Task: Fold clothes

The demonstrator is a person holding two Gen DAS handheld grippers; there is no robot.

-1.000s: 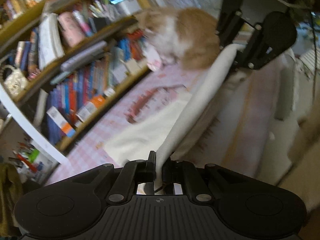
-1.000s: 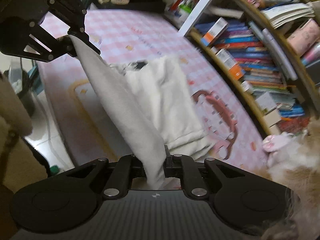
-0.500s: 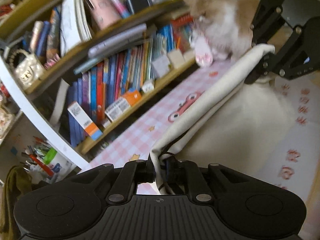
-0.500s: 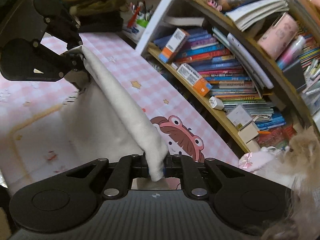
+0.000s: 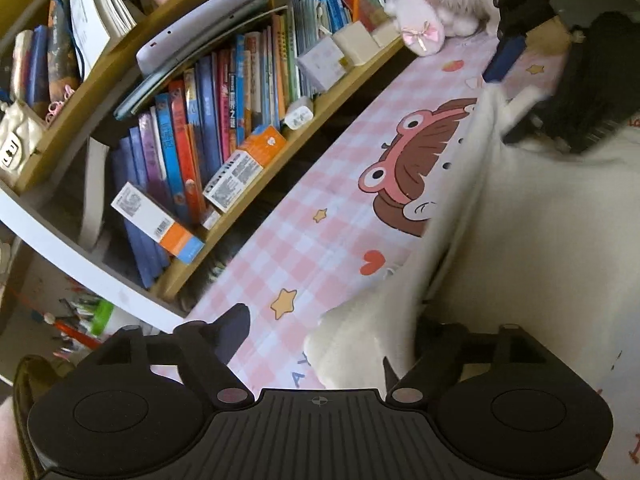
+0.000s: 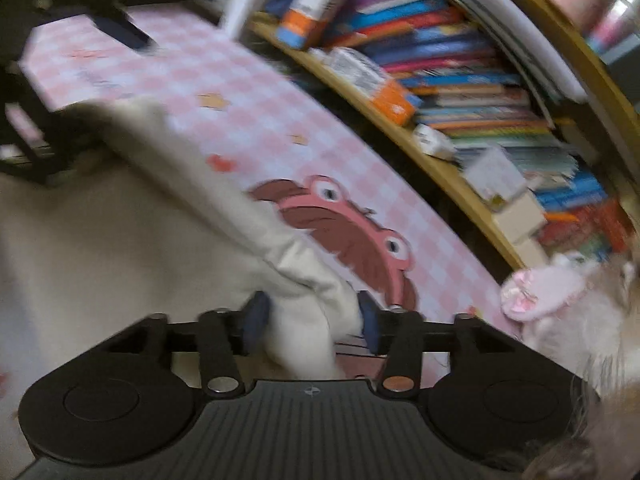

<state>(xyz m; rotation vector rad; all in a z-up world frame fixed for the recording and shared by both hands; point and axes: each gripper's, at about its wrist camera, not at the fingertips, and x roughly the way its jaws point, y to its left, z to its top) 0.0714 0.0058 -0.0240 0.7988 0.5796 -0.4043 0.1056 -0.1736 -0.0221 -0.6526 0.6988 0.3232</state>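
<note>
the cream-white soft fabric garment (image 5: 532, 216) lies on the pink-and-white checked tablecloth with the cartoon print (image 5: 320, 248), one long edge doubled into a thick roll, so at least one fold shows. your left gripper (image 5: 332, 344) stands wide, the cloth's corner loose between its fingers; your right gripper (image 6: 310, 320) is also spread, cloth between, not pinched. whether more folds are left, these views can't settle. the wooden bookshelf of coloured books (image 5: 208, 128) runs alongside.

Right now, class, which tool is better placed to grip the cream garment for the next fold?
Probably the right tool: its open jaws straddle a bunched fold of the cream garment, centred. The left tool, also open, has cloth off to one side.
</note>
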